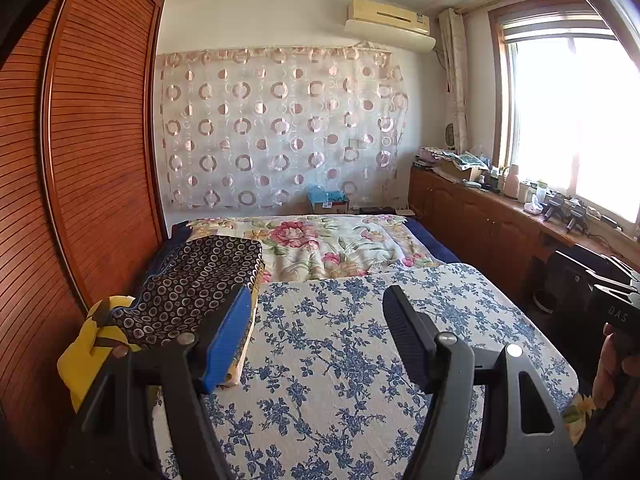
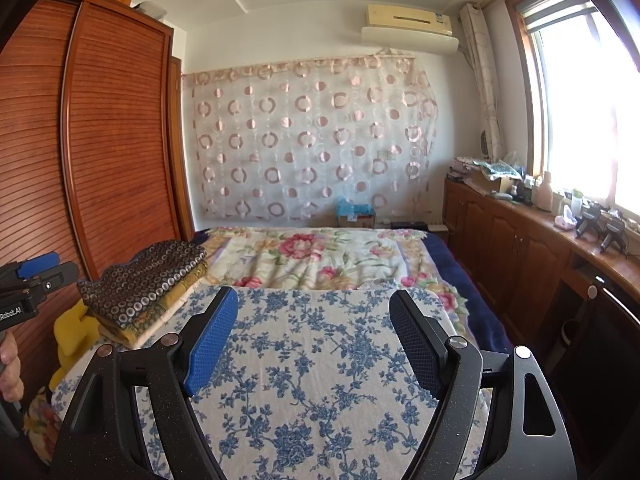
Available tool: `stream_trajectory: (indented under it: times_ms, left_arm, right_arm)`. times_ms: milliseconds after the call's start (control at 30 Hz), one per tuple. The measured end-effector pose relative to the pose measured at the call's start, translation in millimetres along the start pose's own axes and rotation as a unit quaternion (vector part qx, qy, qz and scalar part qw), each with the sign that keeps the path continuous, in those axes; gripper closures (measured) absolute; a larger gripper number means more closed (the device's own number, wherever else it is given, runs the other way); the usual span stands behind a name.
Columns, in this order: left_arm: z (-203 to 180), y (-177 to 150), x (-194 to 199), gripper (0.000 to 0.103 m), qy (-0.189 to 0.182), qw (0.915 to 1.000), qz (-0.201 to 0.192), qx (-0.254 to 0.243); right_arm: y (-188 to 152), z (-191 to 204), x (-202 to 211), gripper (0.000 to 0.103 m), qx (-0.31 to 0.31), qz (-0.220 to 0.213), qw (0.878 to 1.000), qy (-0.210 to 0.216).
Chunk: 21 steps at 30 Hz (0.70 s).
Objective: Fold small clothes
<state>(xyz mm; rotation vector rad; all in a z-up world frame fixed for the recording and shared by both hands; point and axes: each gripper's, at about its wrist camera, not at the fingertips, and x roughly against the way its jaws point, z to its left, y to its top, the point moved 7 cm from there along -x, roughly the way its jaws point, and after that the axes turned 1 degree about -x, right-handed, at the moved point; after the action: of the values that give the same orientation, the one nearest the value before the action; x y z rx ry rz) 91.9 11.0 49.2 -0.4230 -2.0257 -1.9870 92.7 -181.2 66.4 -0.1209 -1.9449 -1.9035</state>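
the left gripper point(image 1: 316, 316) is held over the near part of a blue-flowered cloth point(image 1: 344, 360) that covers a padded board on the bed, and it is pointed slightly downward along the bed. its jaws are spread apart with nothing between them; only the cloth is seen through the gap. the right gripper point(image 2: 314, 320) is held in a like pose beside it, tilted a little down, its jaws also released and empty over the same cloth point(image 2: 320, 380).

a stack of folded clothes point(image 1: 192, 284) is laid at the left edge of the board, topped by a dark piece printed with small rings; in the left wrist view the blue pad of the left finger point(image 1: 226, 340) is seen just in front of this stack, but whether it touches cannot be told. a yellow item point(image 1: 80, 356) is seen beside and below the stack.

in the right wrist view the stack point(image 2: 148, 280) is shown whole and apart from the right gripper, with yellowish folded layers under the ringed piece. there the left gripper point(image 2: 30, 280) is also seen at the far left, gripped by a hand point(image 2: 10, 364). in the left wrist view, part of the other hand point(image 1: 612, 364) and its device are seen at the right edge. a floral quilt point(image 1: 320, 244) is spread beyond the board, before a louvred wardrobe point(image 1: 100, 140).
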Motion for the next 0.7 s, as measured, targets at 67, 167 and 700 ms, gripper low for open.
stream_trajectory:
  times_ms: [67, 167, 700]
  left_arm:
    - [0.0, 0.0, 0.1, 0.035, 0.0, 1.0, 0.0, 0.0]
    - [0.0, -0.1, 0.1, 0.035, 0.0, 1.0, 0.0, 0.0]
    - [2.3, -0.3, 1.9, 0.035, 0.001, 1.0, 0.001, 0.0]
  right_arm:
    - [0.3, -0.2, 0.2, 0.023, 0.0, -0.001, 1.0, 0.001]
    - [0.4, -0.2, 0.2, 0.023, 0.0, -0.001, 1.0, 0.0]
    - [-0.3, -0.9, -0.1, 0.023, -0.001, -0.001, 1.0, 0.0]
